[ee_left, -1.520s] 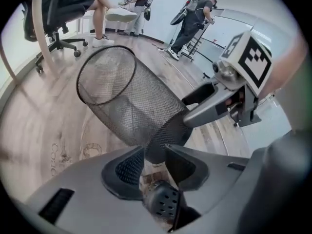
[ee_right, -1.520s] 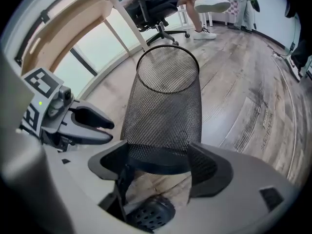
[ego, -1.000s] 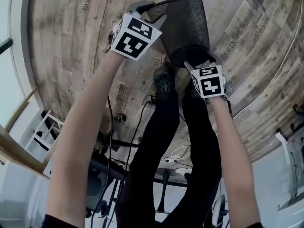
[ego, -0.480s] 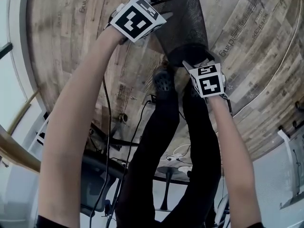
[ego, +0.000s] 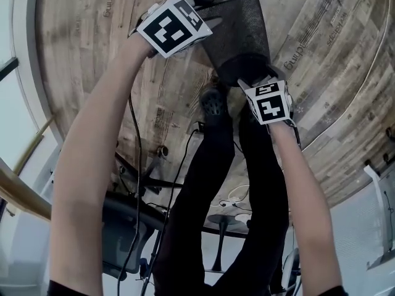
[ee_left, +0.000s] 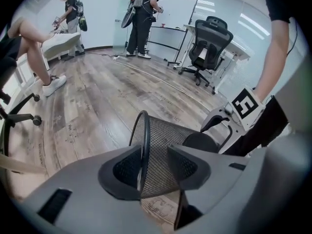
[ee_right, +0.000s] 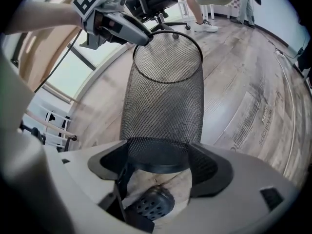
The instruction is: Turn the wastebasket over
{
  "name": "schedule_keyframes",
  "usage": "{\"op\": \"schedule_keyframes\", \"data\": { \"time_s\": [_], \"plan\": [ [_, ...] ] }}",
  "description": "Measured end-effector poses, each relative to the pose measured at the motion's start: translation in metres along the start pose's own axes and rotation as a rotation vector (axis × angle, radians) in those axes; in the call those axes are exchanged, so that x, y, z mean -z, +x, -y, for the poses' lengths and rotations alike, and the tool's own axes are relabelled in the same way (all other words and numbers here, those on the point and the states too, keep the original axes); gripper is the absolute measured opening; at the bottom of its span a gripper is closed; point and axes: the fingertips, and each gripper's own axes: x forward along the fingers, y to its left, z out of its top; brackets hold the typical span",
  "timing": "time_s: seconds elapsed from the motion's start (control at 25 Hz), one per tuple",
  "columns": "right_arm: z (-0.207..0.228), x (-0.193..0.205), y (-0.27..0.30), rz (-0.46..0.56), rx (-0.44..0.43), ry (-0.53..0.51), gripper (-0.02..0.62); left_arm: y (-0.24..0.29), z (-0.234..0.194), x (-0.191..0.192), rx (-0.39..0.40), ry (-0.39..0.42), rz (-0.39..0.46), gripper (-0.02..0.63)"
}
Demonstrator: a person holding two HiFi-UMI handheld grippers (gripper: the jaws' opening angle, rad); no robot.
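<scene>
Left gripper [ee_left: 153, 165]: its jaws have just been closing and now pinch the wastebasket's rim. One pad is inside the mouth and one outside, with the wire ring and mesh wall between them.
Wastebasket [ee_right: 163, 94]: it is tipped on its side between the two grippers, mouth away from the person and base towards their feet. I can't tell whether it clears the floor.
Right gripper [ee_right: 158, 167]: clamped across the solid round base, a pad on either side.
Handling: it looks like thin wire mesh, so probably light. The wall looks springy and may dent under a hard squeeze, and it could slip against smooth pads.
Where to hold: the rolled rim and the solid base look the stiffest parts, and both are already taken.
Floor [ego: 92, 60]: wood-look planks, hard, level and smooth. An upturned rim should sit flat but might skid.
Room: an open office with people at the far wall [ee_left: 142, 18], an office chair [ee_left: 210, 39] to the right, and glass partitions behind.
</scene>
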Motion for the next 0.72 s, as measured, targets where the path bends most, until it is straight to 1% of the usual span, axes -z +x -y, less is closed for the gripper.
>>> {"op": "schedule_keyframes", "data": {
  "time_s": [0.08, 0.2, 0.28, 0.4, 0.52, 0.56, 0.64, 0.72],
  "plan": [
    [-0.001, 0.008, -0.001, -0.007, -0.005, -0.007, 0.37, -0.007, 0.01, -0.004, 0.036, 0.012, 0.003, 0.136],
    [-0.006, 0.018, -0.005, -0.021, -0.018, 0.002, 0.37, -0.014, 0.028, -0.01, 0.06, 0.051, 0.006, 0.117],
    [-0.006, 0.025, -0.005, -0.033, -0.017, 0.01, 0.37, -0.016, 0.039, -0.017, 0.075, 0.06, 0.022, 0.106],
    [-0.006, 0.039, -0.004, -0.045, -0.016, 0.02, 0.37, -0.021, 0.059, -0.028, 0.147, 0.053, 0.048, 0.077],
    [-0.006, 0.054, -0.003, -0.039, -0.011, 0.014, 0.37, -0.024, 0.086, -0.035, 0.224, 0.118, 0.056, 0.063],
    [-0.004, 0.058, -0.004, -0.038, -0.007, 0.014, 0.37, -0.024, 0.094, -0.038, 0.238, 0.123, 0.063, 0.06],
    [-0.001, 0.066, -0.007, -0.043, 0.006, 0.019, 0.368, -0.023, 0.108, -0.045, 0.259, 0.108, 0.086, 0.053],
    [0.004, 0.068, -0.014, -0.026, 0.019, 0.03, 0.36, -0.021, 0.12, -0.05, 0.265, 0.083, 0.099, 0.049]
  ]
}}
